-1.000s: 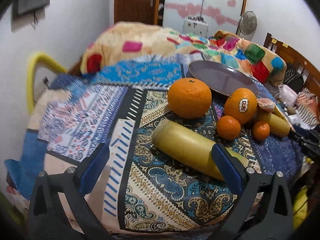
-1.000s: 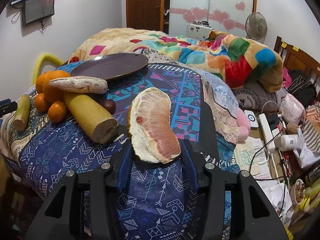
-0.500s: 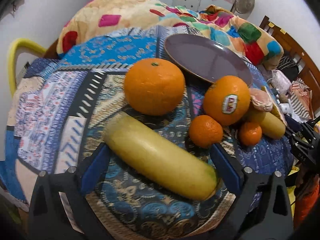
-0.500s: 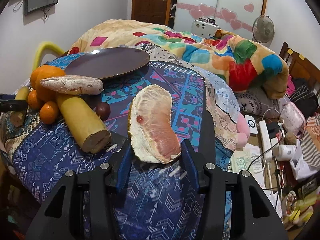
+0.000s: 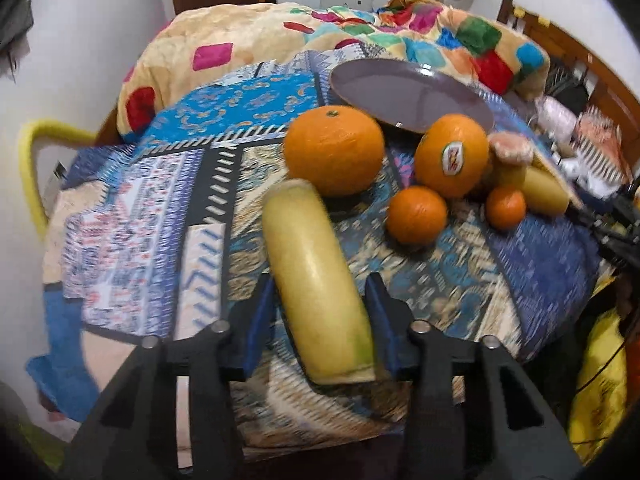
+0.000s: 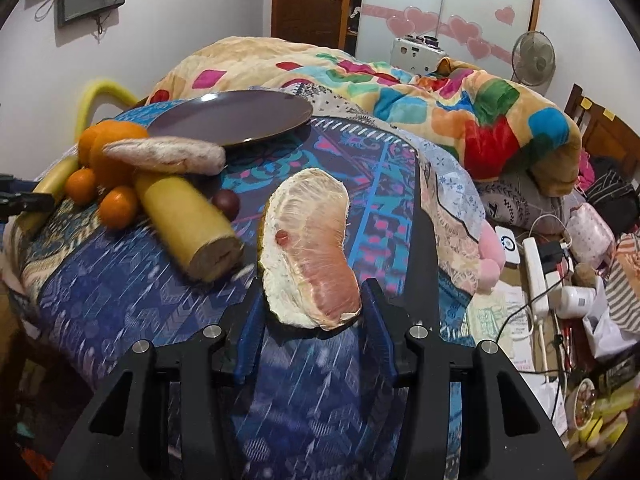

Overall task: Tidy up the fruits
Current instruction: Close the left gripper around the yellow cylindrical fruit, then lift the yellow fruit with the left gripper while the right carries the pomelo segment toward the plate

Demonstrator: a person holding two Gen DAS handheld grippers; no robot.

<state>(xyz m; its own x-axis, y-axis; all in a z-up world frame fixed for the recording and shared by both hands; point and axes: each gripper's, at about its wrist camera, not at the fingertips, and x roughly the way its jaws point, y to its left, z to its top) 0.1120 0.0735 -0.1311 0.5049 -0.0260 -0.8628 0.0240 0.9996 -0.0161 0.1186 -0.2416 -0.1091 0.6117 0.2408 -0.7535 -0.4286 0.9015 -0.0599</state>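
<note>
My left gripper [image 5: 318,316] is closing its jaws on a long pale-yellow fruit piece [image 5: 308,264], and the blue pads touch both of its sides near the cut end. Behind it lie a large orange [image 5: 334,150], a stickered orange [image 5: 452,156], two small oranges [image 5: 416,214] and a dark plate [image 5: 408,96]. My right gripper [image 6: 312,312] is shut on a peeled pomelo segment [image 6: 308,240], held above the patterned bedspread [image 6: 120,292]. In the right wrist view, a second yellow piece [image 6: 184,220], another pomelo segment [image 6: 164,155] and a small dark fruit [image 6: 226,204] sit by the plate [image 6: 232,116].
A bunched colourful blanket [image 6: 440,96] lies behind the plate. A yellow chair back [image 5: 30,168] stands at the bed's left edge. To the right of the bed, a power strip [image 6: 536,268], cables and bags crowd the floor. A fan [image 6: 534,58] stands by the wardrobe.
The left jaws came in from wide open onto the yellow piece, which now lies lengthwise between the pads. The right gripper keeps the pomelo segment and has barely moved.
</note>
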